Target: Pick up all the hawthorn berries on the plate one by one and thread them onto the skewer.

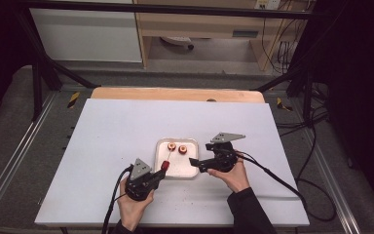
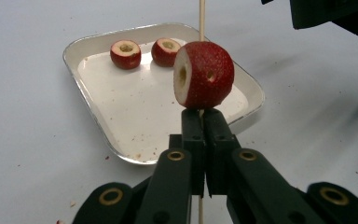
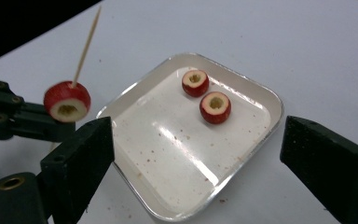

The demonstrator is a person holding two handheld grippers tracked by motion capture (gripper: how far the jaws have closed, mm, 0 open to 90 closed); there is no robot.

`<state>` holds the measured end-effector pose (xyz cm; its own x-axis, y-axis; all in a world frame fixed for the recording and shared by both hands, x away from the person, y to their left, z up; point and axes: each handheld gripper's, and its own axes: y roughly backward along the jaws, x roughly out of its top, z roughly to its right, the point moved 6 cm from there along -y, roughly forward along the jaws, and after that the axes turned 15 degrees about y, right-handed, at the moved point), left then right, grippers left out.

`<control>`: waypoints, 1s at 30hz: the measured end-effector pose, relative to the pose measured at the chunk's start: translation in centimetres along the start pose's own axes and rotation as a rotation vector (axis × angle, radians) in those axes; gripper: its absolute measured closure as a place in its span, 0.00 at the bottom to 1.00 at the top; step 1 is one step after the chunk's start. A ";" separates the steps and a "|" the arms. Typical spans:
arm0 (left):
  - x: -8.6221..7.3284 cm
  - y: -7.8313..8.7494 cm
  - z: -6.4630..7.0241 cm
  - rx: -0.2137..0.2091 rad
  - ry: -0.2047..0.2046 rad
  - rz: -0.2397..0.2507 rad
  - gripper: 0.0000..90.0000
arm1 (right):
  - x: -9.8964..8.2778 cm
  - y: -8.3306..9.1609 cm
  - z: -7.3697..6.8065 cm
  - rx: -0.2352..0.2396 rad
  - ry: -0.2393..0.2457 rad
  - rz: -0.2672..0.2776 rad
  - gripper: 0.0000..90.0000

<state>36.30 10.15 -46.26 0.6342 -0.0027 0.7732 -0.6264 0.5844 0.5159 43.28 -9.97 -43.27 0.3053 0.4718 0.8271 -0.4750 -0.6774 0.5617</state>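
Cored red fruit threaded on a thin wooden skewer, sitting right above the tips of the left gripper, over the near edge of the white tray. Jaws pressed together on the skewer just beneath the fruit, stick rising clear above it. Probably light and fairly firm, yet with soft pale flesh around the hollow core and a thin speckled skin: likely to bruise or split under a hard squeeze, and able to slide or spin on the smooth stick. Skewer itself slender, stiff, easy to snap if bent. Best taken across the red flanks, not across the cut faces, with gentle pressure; stick best pinched close under the fruit, as now.

Farther out, two more cored fruits lying side by side, close together, in the tray's far part, cut faces up. Right gripper spread wide, nothing between its jaws, hanging just above the tray's near side. Tray on a white table, small red crumbs scattered about.
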 end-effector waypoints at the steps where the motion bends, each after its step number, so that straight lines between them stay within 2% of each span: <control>1: 0.0 0.1 0.0 -0.003 -0.003 0.000 0.98 | -0.1 0.0 0.1 0.002 0.010 -0.017 0.10; 4: -0.2 0.3 -0.2 0.000 -0.017 -0.011 0.98 | -0.2 -0.1 0.3 0.013 0.042 -0.057 0.08; 13: -0.7 0.8 -1.1 -0.002 -0.013 -0.029 0.98 | 0.2 -1.0 1.0 0.027 0.149 -0.197 0.06; 22: -1.0 1.2 -1.7 -0.005 -0.002 -0.031 0.98 | 1.4 -2.7 1.3 0.058 0.165 -0.246 0.08; 30: -1.3 1.5 -2.2 -0.005 0.005 -0.042 0.98 | 2.7 -4.4 1.8 0.092 0.190 -0.317 0.17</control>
<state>35.55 12.87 -47.26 0.6620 -0.0236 0.7492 -0.5968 0.5881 0.5458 47.68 -6.76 -43.46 0.2622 0.7566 0.5990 -0.3025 -0.5251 0.7955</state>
